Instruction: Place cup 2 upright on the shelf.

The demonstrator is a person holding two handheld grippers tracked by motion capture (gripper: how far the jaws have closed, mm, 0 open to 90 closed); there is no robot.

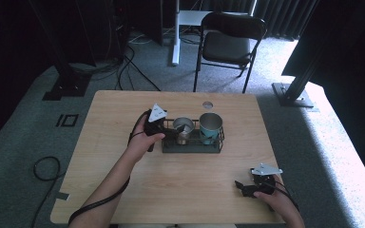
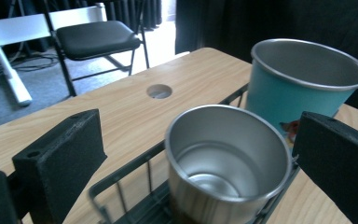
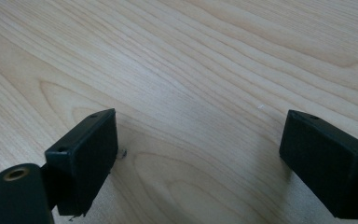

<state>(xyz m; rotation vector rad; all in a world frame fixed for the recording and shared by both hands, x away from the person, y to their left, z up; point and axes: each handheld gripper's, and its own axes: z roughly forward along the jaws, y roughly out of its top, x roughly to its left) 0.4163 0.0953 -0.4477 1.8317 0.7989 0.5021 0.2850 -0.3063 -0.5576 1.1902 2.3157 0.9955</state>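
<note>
Because the right gripper rests low on the near right part of the wooden table, jaws spread wide over bare wood and grasping nothing, it poses little risk where it is; a careless sweep leftward is the only way it could interfere. Farther in, near the middle of the table, the person's left hand holds the left gripper at the left end of a dark wire rack. Its jaws stand released, one on each side of a steel cup without pressing on it. That cup sits upright in the left part of the rack, apparently just set down there. Just to its right in the rack stands a teal cup, taller and wider, and the two look close to touching. The main hazard, judging from this, is the withdrawal: if the gripper pulls back at an angle, one of its black pads could catch the steel cup's rim and tip it against the teal cup or out over the rack's low wire edge. A jaw could also snag the rack's rail and drag the whole rack across the smooth table. Beyond the rack the tabletop has a round hole, and past the far edge stands a black folding chair, well clear of the work.
</note>
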